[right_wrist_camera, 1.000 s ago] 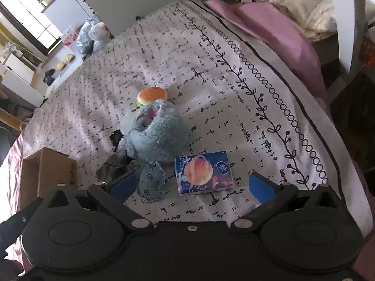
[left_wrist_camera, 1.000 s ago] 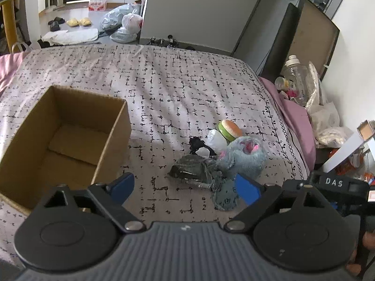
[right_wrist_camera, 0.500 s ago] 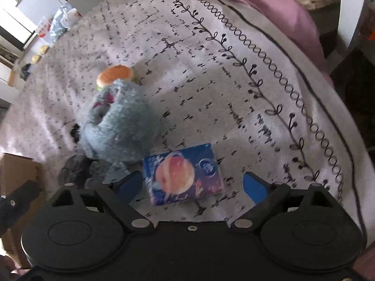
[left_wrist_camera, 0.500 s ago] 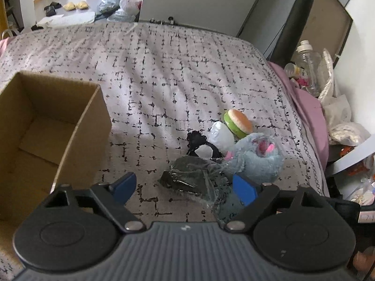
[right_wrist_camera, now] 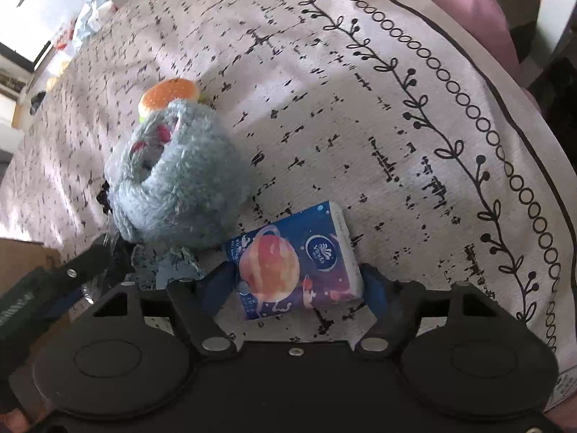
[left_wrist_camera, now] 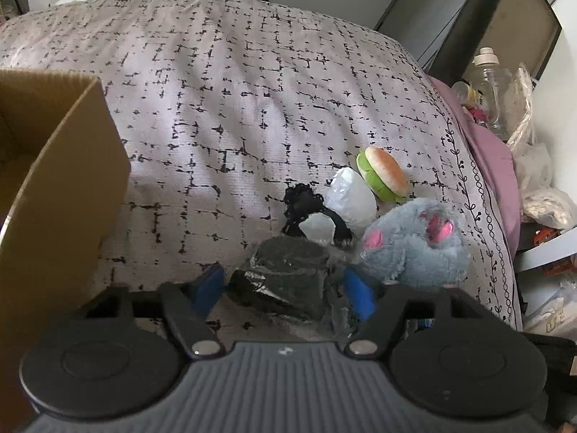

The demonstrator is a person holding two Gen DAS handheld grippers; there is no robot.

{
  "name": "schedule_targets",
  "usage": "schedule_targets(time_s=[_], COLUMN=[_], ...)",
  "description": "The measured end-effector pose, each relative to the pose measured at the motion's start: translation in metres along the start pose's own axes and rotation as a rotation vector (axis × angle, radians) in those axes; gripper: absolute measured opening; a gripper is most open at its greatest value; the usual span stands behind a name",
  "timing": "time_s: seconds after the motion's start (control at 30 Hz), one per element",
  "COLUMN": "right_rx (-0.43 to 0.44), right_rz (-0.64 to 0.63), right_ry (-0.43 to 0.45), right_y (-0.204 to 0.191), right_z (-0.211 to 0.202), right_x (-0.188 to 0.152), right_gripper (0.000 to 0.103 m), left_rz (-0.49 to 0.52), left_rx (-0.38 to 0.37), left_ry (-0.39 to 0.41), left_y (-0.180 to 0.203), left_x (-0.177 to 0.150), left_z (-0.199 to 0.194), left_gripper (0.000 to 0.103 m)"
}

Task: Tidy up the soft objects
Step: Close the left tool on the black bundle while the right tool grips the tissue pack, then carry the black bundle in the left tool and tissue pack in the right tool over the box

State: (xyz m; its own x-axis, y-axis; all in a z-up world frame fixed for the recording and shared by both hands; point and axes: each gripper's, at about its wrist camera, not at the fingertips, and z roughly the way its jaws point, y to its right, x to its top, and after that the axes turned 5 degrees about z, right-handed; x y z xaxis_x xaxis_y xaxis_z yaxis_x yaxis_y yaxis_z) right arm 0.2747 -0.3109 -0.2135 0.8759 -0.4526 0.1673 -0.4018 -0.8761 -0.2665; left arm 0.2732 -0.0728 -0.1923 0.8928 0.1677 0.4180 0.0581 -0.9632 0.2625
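Observation:
A pile of soft things lies on the patterned bedspread (left_wrist_camera: 252,83): a dark bundle in clear plastic (left_wrist_camera: 288,279), a grey plush toy (left_wrist_camera: 414,245), a white plastic-wrapped item (left_wrist_camera: 351,200), a black scrunchie (left_wrist_camera: 301,205) and a burger toy (left_wrist_camera: 382,173). My left gripper (left_wrist_camera: 283,290) is open, its blue fingers on either side of the dark bundle. My right gripper (right_wrist_camera: 295,283) is open around a blue tissue pack (right_wrist_camera: 295,261), beside the plush toy (right_wrist_camera: 176,180). The burger toy (right_wrist_camera: 169,93) lies behind the plush.
An open cardboard box (left_wrist_camera: 61,187) stands at the left, close to my left gripper. The bed's right edge has a pink sheet (left_wrist_camera: 490,144), with a bottle (left_wrist_camera: 494,83) and bags beyond it. The left gripper's side (right_wrist_camera: 54,281) shows in the right wrist view.
Both grippers have come down and forward. The left fingers now flank the dark bundle, and the right fingers now flank the tissue pack and have narrowed.

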Motion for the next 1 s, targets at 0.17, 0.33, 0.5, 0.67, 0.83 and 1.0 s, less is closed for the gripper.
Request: schedule_targets(time_s=[0.17, 0.33, 0.5, 0.67, 0.83, 1.0], right_rx=[0.048, 0.080, 0.069, 0.090, 0.114, 0.137], right_rz=[0.030, 0.029, 0.007, -0.014, -0.027, -0.051], right_ry=[0.005, 0.020, 0.080, 0.115, 0.151, 0.175], right_y=[0.007, 0.008, 0.005, -0.001, -0.010, -0.019], right_z=[-0.008, -0.023, -0.046, -0.068, -0.085, -0.098], right_x=[-0.001, -0.003, -0.005, -0.011, -0.019, -0.032], right_gripper=[0.067, 0.066, 0.067, 0.067, 0.067, 0.067], left_rz=[-0.032, -0.047, -0.039, -0.043, -0.028, -0.031], left_rx=[-0.022, -0.016, -0.016, -0.016, -0.004, 0.008], left_ry=[0.005, 0.023, 0.046, 0.061, 0.084, 0.103], left_y=[-0.004, -0.004, -0.002, -0.001, -0.001, -0.004], left_x=[-0.002, -0.008, -0.015, -0.020, -0.025, -0.030], left_z=[-0.007, -0.024, -0.045, -0.065, -0.087, -0.106], left_gripper=[0.047, 0.043, 0.042, 0.042, 0.042, 0.042])
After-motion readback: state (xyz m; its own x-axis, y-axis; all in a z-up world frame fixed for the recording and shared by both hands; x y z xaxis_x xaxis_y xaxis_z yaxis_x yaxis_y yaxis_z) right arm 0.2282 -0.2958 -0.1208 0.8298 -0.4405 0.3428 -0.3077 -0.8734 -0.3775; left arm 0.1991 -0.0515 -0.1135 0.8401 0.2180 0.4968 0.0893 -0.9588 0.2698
